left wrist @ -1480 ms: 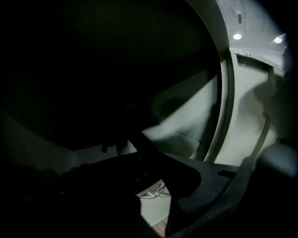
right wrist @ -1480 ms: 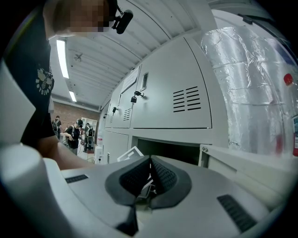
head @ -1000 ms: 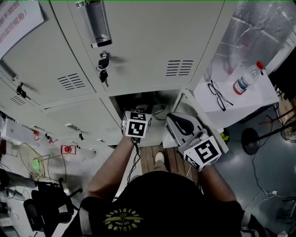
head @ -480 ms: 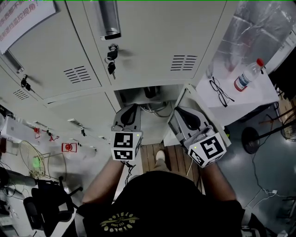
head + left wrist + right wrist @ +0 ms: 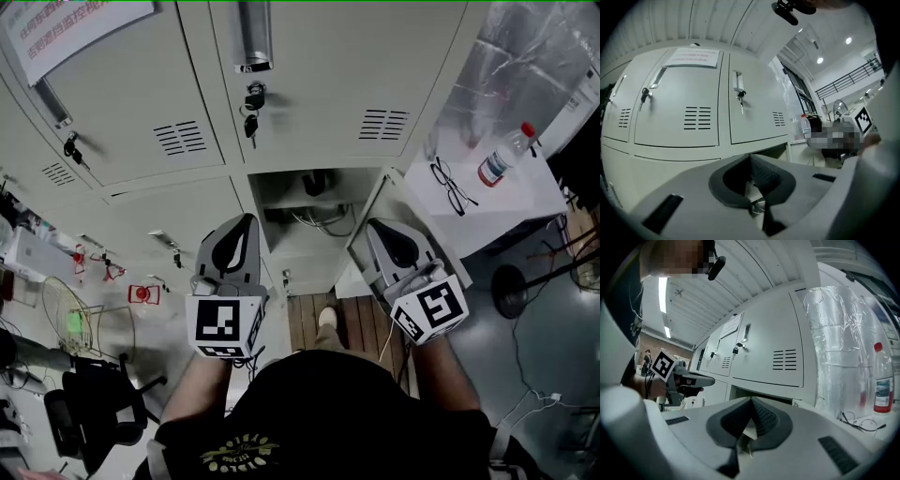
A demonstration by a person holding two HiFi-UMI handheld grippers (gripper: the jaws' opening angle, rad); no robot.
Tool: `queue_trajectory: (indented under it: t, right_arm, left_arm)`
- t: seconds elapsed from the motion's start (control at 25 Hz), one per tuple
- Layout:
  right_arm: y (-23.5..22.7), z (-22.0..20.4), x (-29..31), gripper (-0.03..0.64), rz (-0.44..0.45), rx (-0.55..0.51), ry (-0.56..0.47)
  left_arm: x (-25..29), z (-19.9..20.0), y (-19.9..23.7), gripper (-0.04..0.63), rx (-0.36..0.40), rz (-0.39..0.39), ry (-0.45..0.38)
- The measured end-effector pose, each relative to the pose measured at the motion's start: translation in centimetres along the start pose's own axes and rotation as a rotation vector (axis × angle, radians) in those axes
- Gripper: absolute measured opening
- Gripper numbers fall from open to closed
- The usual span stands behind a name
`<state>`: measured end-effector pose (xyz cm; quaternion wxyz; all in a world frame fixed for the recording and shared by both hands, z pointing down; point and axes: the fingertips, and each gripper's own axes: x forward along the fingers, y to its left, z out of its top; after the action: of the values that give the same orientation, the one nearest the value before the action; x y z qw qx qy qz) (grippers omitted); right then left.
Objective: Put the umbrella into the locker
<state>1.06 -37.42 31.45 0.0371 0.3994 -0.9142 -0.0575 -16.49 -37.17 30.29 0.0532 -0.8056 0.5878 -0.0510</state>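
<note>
Head view: left tongs point(image 5: 246, 221) are withdrawn from the open locker point(image 5: 274, 186) and raised since a second ago, now shut and empty. Right tongs point(image 5: 382, 228) sit by the door point(image 5: 373, 204), hardly moved. Dark shape at the locker's back is probably the umbrella point(image 5: 314, 182).

Left gripper view: tongs point(image 5: 751, 156) are together, nothing held.

Right gripper view: tongs point(image 5: 752, 400) are together, nothing held.

Judgement: umbrella stowed; door not yet shut.

From my head camera I look steeply down on the left gripper point(image 5: 246, 221) and right gripper point(image 5: 379, 227). Their cameras face level, near the locker bank point(image 5: 309, 84), sharing its open compartment point(image 5: 314, 202).
</note>
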Motion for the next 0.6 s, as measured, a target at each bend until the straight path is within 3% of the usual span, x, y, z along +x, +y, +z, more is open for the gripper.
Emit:
queue_trajectory:
  t: [0.6]
  right_arm:
    - [2.7,1.3,-2.5,0.026,-0.017,-0.038,-0.018]
  left_arm:
    - [-5.1,-0.4,-0.2,0.023,-0.007,0.014,0.008]
